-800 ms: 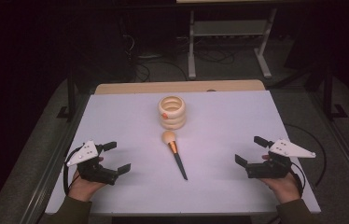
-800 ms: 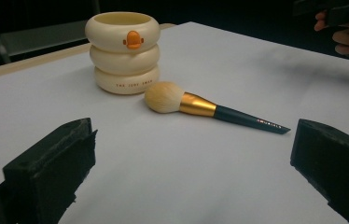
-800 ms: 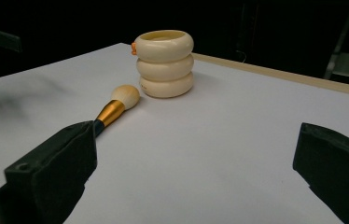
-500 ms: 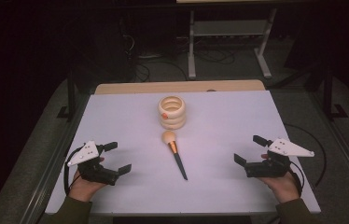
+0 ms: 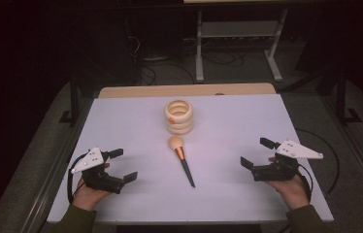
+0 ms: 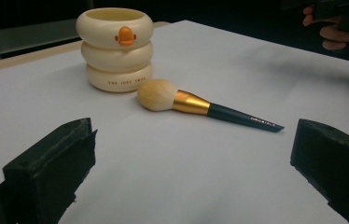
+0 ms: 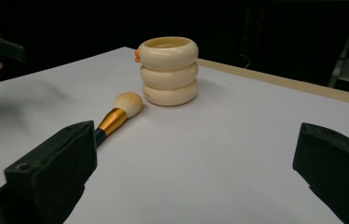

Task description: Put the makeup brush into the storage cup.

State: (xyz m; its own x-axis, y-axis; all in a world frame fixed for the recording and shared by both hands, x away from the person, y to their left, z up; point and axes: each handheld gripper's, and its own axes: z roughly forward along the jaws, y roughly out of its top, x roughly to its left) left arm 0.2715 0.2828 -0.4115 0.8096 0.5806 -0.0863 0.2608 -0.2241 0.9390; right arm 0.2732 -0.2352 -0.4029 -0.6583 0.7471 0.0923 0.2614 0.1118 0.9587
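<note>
Fingers of both my left gripper [image 5: 120, 166] and right gripper [image 5: 256, 153]: wide apart, empty, unmoved since earlier. Dark-handled, gold-ferruled makeup brush [image 5: 182, 160]: untouched mid-tabletop [image 5: 121, 121], beside cream ringed holder [image 5: 178, 116].

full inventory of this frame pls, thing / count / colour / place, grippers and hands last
Cream ribbed holder, three stacked rings with an orange duck mark: 1, cream, upright at table centre, toward the far edge.
Makeup brush with cream bristles, gold ferrule and dark handle: 1, lying flat just in front of the holder, bristle head close to its base, handle pointing toward the person.
Table with white top and a wood strip along the far edge: 1, white.
Metal stand legs: grey, on the floor behind the table.
Left gripper: 1, black, near left of table, jaws open, nothing between them.
Right gripper: 1, black, near right, jaws open, nothing between them.
Hands: 2, one on each gripper.
</note>
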